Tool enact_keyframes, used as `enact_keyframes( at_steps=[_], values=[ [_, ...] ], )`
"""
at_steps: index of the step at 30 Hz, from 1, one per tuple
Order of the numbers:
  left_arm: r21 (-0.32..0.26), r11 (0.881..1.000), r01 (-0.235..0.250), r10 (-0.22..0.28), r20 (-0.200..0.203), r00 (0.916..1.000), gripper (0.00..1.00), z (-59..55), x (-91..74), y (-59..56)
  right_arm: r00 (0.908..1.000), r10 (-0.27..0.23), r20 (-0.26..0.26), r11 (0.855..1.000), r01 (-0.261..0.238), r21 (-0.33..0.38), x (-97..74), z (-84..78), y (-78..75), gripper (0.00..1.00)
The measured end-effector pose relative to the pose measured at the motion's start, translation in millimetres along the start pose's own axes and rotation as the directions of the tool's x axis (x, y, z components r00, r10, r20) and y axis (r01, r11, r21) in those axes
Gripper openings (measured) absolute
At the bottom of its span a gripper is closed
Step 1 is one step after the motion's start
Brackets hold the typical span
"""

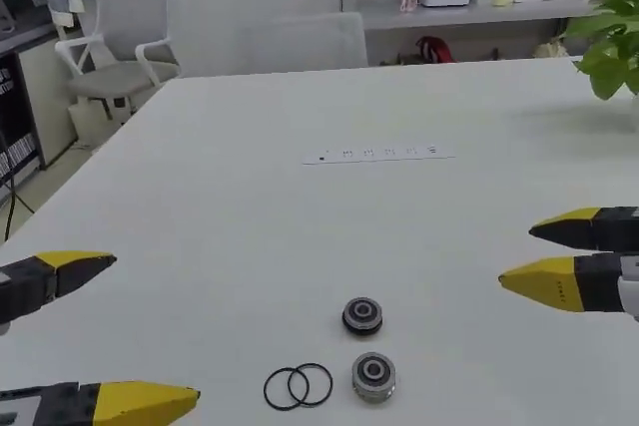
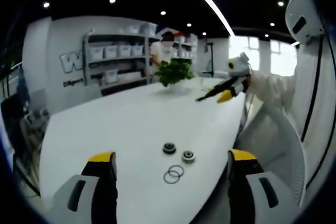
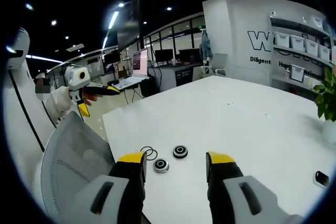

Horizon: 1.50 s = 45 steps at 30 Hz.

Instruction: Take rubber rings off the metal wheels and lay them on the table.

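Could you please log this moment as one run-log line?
left gripper: open, empty | right gripper: open, empty | two black rubber rings: overlapping on white table | two round metal wheels: beside rings

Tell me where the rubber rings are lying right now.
In the head view the two rubber rings lie overlapping on the white table, near its front edge, just left of the nearer metal wheel.
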<state>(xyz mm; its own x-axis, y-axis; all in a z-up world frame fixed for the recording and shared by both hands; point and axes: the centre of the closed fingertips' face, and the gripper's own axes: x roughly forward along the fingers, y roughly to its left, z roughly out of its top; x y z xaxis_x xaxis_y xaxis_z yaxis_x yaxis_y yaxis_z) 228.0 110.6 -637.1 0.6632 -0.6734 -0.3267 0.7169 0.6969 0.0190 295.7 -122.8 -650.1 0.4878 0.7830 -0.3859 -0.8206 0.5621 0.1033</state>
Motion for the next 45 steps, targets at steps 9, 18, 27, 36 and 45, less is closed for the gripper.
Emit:
enact_keyframes(
  at_steps=[9,18,27,36,45],
  values=[
    [0.040,0.999,0.023,-0.024,0.013,0.9996,0.83,15.3,13.9,-6.1,1.0000,0.000,0.003,0.999,0.000,0.038,-4.2,-14.3,-3.5,0.42],
    [0.065,0.998,0.012,-0.012,0.003,0.9999,0.82,24.4,26.2,-3.9,0.9999,0.011,0.003,0.998,-0.012,0.062,-1.6,-25.9,-5.5,0.42],
    [0.104,0.994,0.033,-0.032,-0.015,0.9994,0.82,34.7,43.7,-5.9,0.9997,0.022,-0.007,0.996,-0.022,0.086,5.2,-37.4,-13.7,0.41],
    [0.115,0.992,0.048,-0.047,-0.017,0.9988,0.78,40.6,67.9,3.0,0.9981,0.056,-0.027,0.991,-0.052,0.125,24.4,-50.2,-15.2,0.40],
    [0.125,0.986,0.107,-0.102,-0.045,0.9938,0.75,41.0,100.2,7.3,0.9967,0.076,-0.028,0.985,-0.070,0.159,44.9,-56.0,-33.0,0.40]
  ],
)
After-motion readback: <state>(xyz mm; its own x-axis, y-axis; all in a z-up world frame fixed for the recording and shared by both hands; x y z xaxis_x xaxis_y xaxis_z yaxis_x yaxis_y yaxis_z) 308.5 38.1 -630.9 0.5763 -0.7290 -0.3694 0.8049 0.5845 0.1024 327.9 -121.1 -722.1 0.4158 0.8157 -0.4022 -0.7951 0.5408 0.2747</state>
